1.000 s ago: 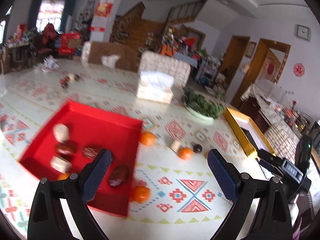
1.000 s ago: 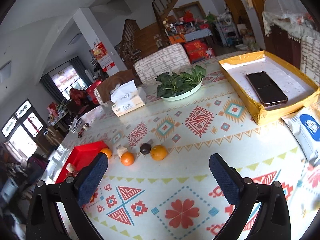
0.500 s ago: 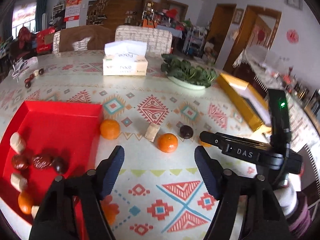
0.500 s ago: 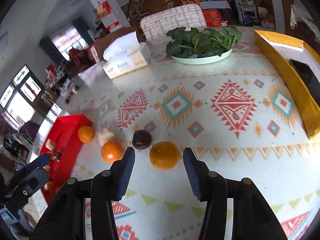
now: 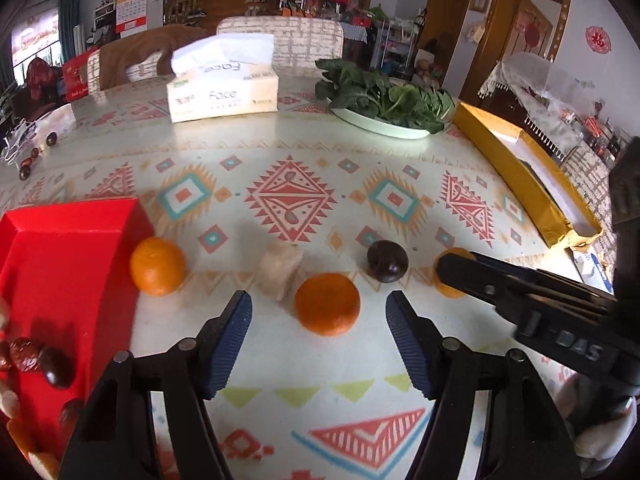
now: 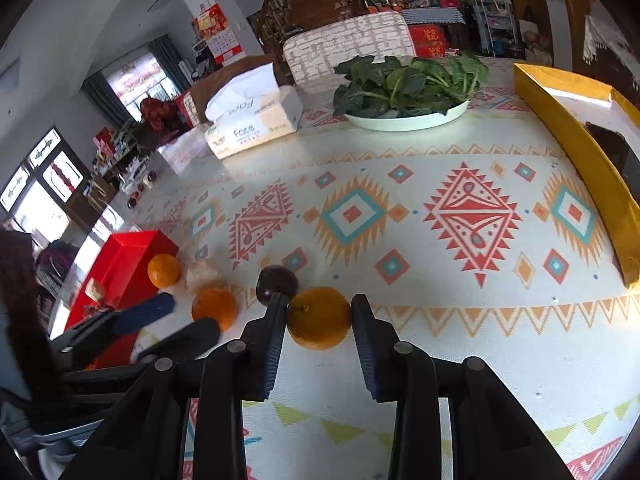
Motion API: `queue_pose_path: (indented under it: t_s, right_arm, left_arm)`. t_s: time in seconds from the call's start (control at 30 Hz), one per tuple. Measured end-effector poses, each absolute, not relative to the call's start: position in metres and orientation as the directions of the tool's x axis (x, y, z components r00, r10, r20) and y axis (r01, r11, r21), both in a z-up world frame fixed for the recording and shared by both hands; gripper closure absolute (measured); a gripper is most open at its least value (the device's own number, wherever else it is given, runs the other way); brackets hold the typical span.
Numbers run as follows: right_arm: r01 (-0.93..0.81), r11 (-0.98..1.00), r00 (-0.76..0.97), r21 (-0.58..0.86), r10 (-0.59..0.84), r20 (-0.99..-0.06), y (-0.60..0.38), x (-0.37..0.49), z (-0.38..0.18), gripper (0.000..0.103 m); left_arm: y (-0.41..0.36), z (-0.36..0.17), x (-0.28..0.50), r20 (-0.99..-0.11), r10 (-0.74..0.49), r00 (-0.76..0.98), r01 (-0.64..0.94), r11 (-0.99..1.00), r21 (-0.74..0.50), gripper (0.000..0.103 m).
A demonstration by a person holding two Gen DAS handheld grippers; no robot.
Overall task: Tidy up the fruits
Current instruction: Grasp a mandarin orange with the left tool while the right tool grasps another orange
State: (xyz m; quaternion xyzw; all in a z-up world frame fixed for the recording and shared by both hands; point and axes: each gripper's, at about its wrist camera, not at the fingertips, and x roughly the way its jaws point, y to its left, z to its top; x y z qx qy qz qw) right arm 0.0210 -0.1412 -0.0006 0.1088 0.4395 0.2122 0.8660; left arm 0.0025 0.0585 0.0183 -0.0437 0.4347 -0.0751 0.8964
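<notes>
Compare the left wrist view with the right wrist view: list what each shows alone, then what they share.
Left wrist only: the inside of the red tray with dark fruits, and the left tongs open around an orange.

Right wrist only: the right tongs flanking another orange; contact is unclear. A dark phone lies in the yellow box.

Both: the dark plum, tissue box, plate of greens and patterned tablecloth.

Orange mandarins (image 5: 327, 309) and a dark purple plum (image 5: 387, 261) beside a red tray (image 5: 60, 264) on a cream tablecloth (image 5: 292, 196) patterned with red, teal and orange diamonds.
</notes>
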Motion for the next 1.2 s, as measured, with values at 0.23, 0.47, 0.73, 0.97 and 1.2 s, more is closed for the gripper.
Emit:
queue_pose_path:
  t_s: [0.23, 0.47, 0.73, 0.97, 1.2]
  right_arm:
    - [-0.250, 0.877, 0.517, 0.410, 0.479, -0.710, -0.150, 0.024, -0.002, 0.066]
    - [-0.235, 0.881, 0.523, 0.411, 0.471, -0.710, -0.155, 0.023, -0.002, 0.066]
    - [-0.253, 0.875, 0.550, 0.413, 0.481, -0.683, -0.152, 0.016, 0.005, 0.066]
    - [-0.317, 0.832, 0.544, 0.455, 0.553, -0.631, -0.127, -0.008, 0.039, 0.066]
    - [-0.418, 0.770, 0.471, 0.481, 0.637, -0.610, -0.069, -0.027, 0.071, 0.066]
  left_arm:
    - [0.054, 0.010, 0.015, -0.784, -0.141, 0.605, 0.075, 0.990, -0.120, 0.053]
    - [0.057, 0.013, 0.004, -0.774, -0.169, 0.610, 0.081, 0.985, -0.151, 0.070]
    - [0.105, 0.046, -0.048, -0.707, -0.223, 0.672, 0.012, 0.957, -0.290, 0.070]
    - [0.186, 0.078, -0.098, -0.640, -0.151, 0.753, -0.114, 0.928, -0.354, 0.070]
    - [0.247, 0.086, -0.112, -0.623, -0.113, 0.774, -0.169, 0.911, -0.375, 0.070]
